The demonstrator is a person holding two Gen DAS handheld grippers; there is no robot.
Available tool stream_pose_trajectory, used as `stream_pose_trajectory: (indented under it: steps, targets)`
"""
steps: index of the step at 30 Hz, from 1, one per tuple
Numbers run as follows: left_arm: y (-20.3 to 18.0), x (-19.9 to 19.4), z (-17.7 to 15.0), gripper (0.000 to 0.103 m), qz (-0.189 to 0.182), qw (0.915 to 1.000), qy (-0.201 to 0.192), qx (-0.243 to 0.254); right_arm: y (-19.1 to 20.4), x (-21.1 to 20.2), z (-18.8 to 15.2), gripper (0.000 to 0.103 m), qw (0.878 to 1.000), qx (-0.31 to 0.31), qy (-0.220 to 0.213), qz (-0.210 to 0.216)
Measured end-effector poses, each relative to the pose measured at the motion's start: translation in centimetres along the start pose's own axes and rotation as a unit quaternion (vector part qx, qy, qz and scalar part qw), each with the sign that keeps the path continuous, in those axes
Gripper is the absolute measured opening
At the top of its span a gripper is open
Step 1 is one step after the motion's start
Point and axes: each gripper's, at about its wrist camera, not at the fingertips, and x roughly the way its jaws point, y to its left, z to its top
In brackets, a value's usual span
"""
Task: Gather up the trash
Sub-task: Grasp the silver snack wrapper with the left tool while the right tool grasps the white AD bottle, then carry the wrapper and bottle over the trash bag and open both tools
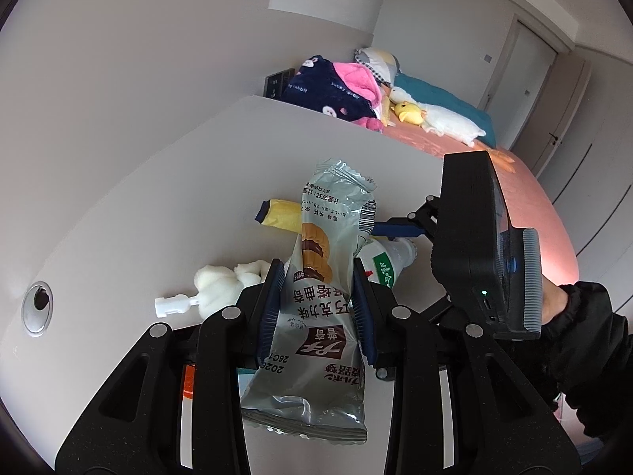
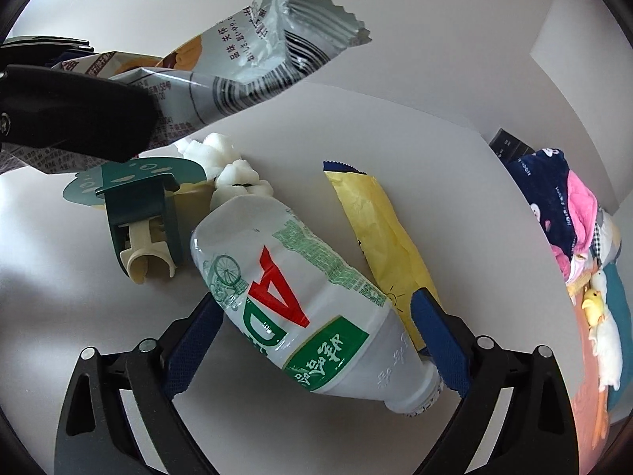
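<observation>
The left tongs (image 1: 318,304), nearest the lens, pinch a silver biscuit wrapper (image 1: 316,308) clear above the white worktop (image 1: 158,198). The right tongs (image 2: 316,340) gape wide around a white AD bottle (image 2: 292,297) lying on its side, neck toward five o'clock, neither blue pad (image 2: 439,340) clearly touching it. A yellow wrapper (image 2: 379,229) lies just beside the bottle at two o'clock. A green and cream clip (image 2: 146,217) sits at ten o'clock, crumpled white tissue (image 2: 233,166) at twelve.
</observation>
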Motion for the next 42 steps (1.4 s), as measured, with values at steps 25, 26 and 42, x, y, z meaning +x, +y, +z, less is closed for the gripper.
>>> stream_pose_trajectory:
  steps: [25, 26, 42]
  targets:
    - [-1.7, -0.7, -0.1, 0.034, 0.001, 0.9997, -0.011, 0.021, -2.5, -3.9, -4.2, 0.041, 0.983, 0.166, -0.073, -0.019]
    - [-2.0, -0.8, -0.2, 0.034, 0.001, 0.9996, -0.012, 0.025, -2.4, -4.3, -4.4, 0.041, 0.982, 0.17, -0.075, -0.021]
    - [-7.6, -1.7, -0.8, 0.034, -0.019, 0.9979, -0.012, 0.06, -3.4, -10.7, -7.7, 0.041, 0.969, 0.224, -0.093, -0.049]
